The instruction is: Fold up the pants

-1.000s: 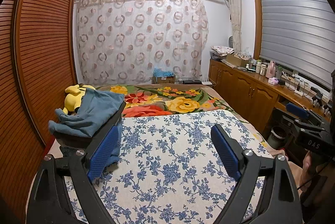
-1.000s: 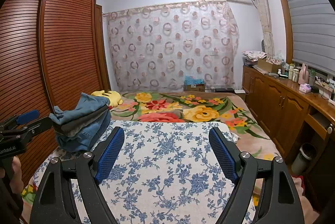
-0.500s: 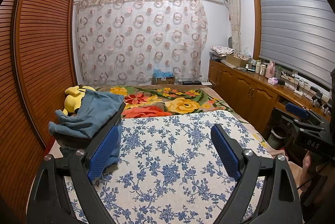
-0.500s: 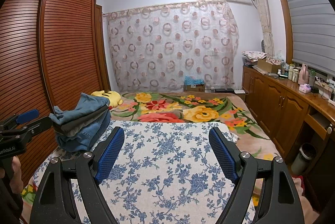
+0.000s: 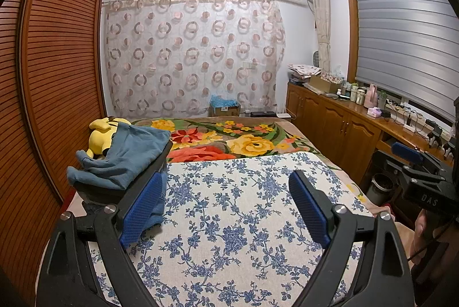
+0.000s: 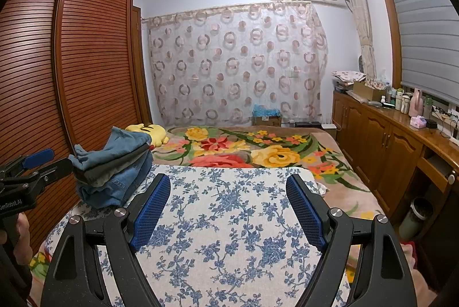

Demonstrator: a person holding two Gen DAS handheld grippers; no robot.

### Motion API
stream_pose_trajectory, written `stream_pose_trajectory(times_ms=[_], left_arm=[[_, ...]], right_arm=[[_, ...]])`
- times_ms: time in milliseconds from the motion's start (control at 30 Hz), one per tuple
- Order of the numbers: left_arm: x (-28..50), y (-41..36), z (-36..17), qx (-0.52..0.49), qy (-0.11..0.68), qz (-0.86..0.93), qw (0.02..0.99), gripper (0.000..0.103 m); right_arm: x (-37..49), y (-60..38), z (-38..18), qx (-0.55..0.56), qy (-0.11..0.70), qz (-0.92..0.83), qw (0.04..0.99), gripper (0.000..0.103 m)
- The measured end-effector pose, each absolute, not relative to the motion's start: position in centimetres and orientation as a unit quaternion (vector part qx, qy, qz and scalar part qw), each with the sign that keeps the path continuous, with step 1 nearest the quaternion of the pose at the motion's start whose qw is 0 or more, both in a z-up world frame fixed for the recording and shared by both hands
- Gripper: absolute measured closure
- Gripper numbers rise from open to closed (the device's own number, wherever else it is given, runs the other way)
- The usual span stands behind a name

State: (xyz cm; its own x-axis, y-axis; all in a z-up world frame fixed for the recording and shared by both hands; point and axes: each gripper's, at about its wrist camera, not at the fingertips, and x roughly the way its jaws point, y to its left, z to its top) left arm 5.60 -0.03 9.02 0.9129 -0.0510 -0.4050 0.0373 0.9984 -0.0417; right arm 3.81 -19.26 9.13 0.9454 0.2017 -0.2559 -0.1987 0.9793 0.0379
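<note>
Right wrist view shows the pants [image 6: 114, 163] as a pile of blue and grey garments at the left side of the bed, on the blue-flowered sheet [image 6: 229, 221], just before a yellow plush toy [image 6: 152, 132]. Left gripper [image 5: 226, 209] and right gripper [image 6: 228, 209] hang above the sheet, each with jaws wide apart and nothing between them. Behind lies a flowered blanket [image 6: 258, 146].

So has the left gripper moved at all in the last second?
No. In its own view, the left gripper frames the pile of pants and the curtain exactly as before.
</note>
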Motion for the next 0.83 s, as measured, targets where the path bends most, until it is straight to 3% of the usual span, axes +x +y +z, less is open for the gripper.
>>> stream_pose_trajectory(times_ms=[833], left_arm=[[5.66,0.0,8.8,-0.017,0.207,-0.024,0.978,0.013]], right_arm=[[3.6,-19.24,9.17,0.007,0.131,0.101,0.986,0.019]])
